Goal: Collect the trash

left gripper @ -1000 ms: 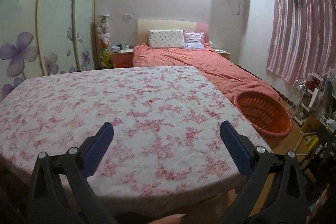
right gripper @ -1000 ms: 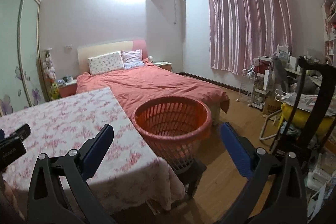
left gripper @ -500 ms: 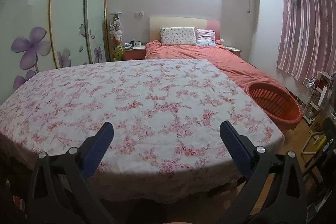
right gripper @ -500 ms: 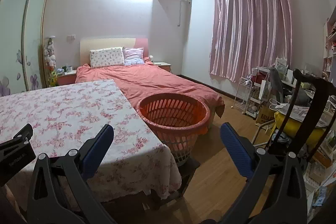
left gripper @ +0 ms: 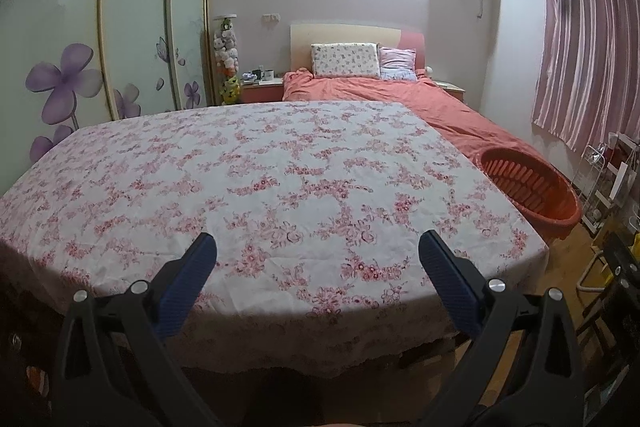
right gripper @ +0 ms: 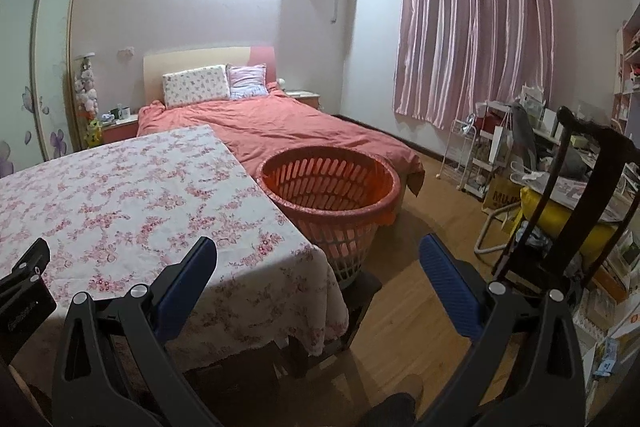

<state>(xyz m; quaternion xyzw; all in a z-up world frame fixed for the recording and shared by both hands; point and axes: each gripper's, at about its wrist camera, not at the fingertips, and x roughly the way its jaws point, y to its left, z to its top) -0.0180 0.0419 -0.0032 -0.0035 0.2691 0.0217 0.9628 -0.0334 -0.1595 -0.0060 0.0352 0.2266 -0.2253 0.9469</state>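
An orange slotted basket (right gripper: 329, 183) stands on the floor at the right end of a table with a pink floral cloth (left gripper: 256, 187); it also shows at the right in the left wrist view (left gripper: 530, 189). My left gripper (left gripper: 318, 247) is open and empty, above the table's near edge. My right gripper (right gripper: 318, 247) is open and empty, in front of the table's right corner and short of the basket. The cloth shows no loose item. Part of the left gripper's body (right gripper: 24, 291) shows at the lower left of the right wrist view.
A bed with a coral cover (right gripper: 288, 123) lies behind the table and basket. A wardrobe with purple flowers (left gripper: 72, 47) lines the left wall. A dark chair (right gripper: 592, 187), a white rack (right gripper: 476, 155) and clutter stand right, under pink curtains (right gripper: 472, 27). Wood floor (right gripper: 408, 323) lies beside the basket.
Both grippers have drawn back and risen from the table, so more of the cloth's near edge and the floor shows. Both stayed open and empty.
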